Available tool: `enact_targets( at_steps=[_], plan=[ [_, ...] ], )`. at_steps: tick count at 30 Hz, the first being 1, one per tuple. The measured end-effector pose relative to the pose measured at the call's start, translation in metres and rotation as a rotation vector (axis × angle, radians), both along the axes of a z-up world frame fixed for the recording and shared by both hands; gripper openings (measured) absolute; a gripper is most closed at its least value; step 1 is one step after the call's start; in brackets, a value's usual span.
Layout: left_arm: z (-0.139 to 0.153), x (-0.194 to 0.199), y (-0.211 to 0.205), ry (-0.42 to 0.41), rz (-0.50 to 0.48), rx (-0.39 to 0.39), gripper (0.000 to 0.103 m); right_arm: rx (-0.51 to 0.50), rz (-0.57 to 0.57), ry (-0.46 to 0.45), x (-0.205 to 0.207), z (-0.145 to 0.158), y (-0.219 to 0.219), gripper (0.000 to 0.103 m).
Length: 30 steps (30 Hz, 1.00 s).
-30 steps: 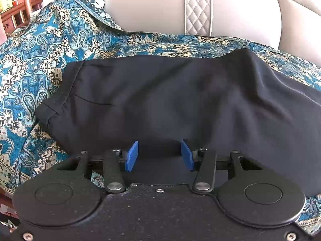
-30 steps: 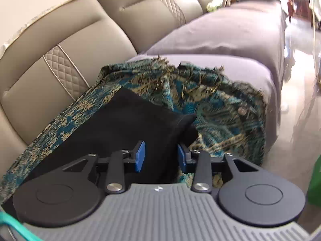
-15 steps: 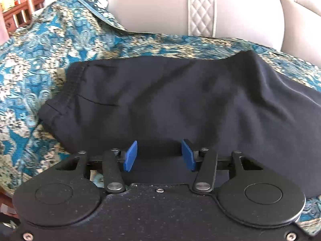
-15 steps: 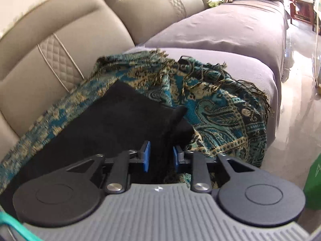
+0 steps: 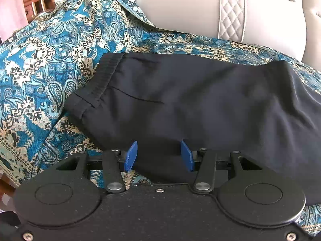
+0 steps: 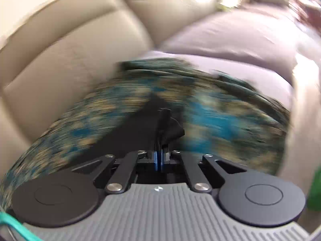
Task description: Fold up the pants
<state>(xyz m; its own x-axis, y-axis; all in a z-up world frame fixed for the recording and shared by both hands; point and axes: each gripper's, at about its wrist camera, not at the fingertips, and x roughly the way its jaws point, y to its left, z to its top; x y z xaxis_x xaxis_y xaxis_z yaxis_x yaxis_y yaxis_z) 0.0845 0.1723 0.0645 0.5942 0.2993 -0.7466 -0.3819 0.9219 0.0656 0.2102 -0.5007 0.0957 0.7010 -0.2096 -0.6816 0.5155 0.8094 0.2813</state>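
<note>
Jaws first: on the right gripper (image 6: 159,161) they are clenched tight on a bunched end of the black pants (image 5: 200,104), dark cloth poking up between the blue pads. On the left gripper (image 5: 158,155) they stand spread wide, released, straddling the near edge of the pants without pinching anything. The pants lie flat across the patterned teal throw (image 5: 50,64) on the sofa (image 5: 190,10), elastic waistband (image 5: 104,76) out to the left.

The right wrist view is heavily smeared, so that hand looks to be on the move. Here's the worry: only a small pinch of fabric is held, and a quick pull could let it slip free. With nothing pinned on the left side, the whole garment might drag along the throw instead of folding, or the throw itself could ruck up underneath and skew the fold.
</note>
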Motion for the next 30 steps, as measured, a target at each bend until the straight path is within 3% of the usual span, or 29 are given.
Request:
enact_targets(
  at_steps=[2, 6, 9, 13, 18, 22, 28, 30],
  plan=[
    [0.000, -0.001, 0.002, -0.004, 0.000, -0.009, 0.046, -0.075, 0.129, -0.016, 0.019, 0.017, 0.050, 0.005],
    [-0.001, -0.002, 0.002, -0.009, -0.013, -0.010, 0.047, -0.195, 0.501, -0.041, 0.038, 0.029, 0.184, 0.006],
    [-0.002, -0.004, 0.002, -0.013, -0.027, -0.008, 0.047, -0.182, 0.734, -0.032, 0.029, 0.011, 0.269, 0.006],
    [-0.002, -0.006, 0.003, -0.018, -0.041, -0.015, 0.047, -0.199, 0.952, -0.008, -0.001, -0.019, 0.353, 0.006],
    [-0.003, -0.009, 0.007, -0.030, -0.055, -0.025, 0.047, -0.255, 1.066, -0.007, -0.044, -0.028, 0.397, 0.006],
    [-0.002, -0.011, 0.009, -0.037, -0.060, -0.040, 0.047, -0.351, 1.093, -0.027, -0.062, -0.031, 0.407, 0.008],
    [0.004, -0.015, 0.004, -0.052, -0.091, -0.072, 0.047, -0.403, 1.132, -0.039, -0.077, -0.033, 0.412, 0.010],
    [0.005, -0.015, -0.001, -0.054, -0.103, -0.070, 0.047, -0.444, 1.147, -0.052, -0.079, -0.036, 0.420, 0.022]
  ],
)
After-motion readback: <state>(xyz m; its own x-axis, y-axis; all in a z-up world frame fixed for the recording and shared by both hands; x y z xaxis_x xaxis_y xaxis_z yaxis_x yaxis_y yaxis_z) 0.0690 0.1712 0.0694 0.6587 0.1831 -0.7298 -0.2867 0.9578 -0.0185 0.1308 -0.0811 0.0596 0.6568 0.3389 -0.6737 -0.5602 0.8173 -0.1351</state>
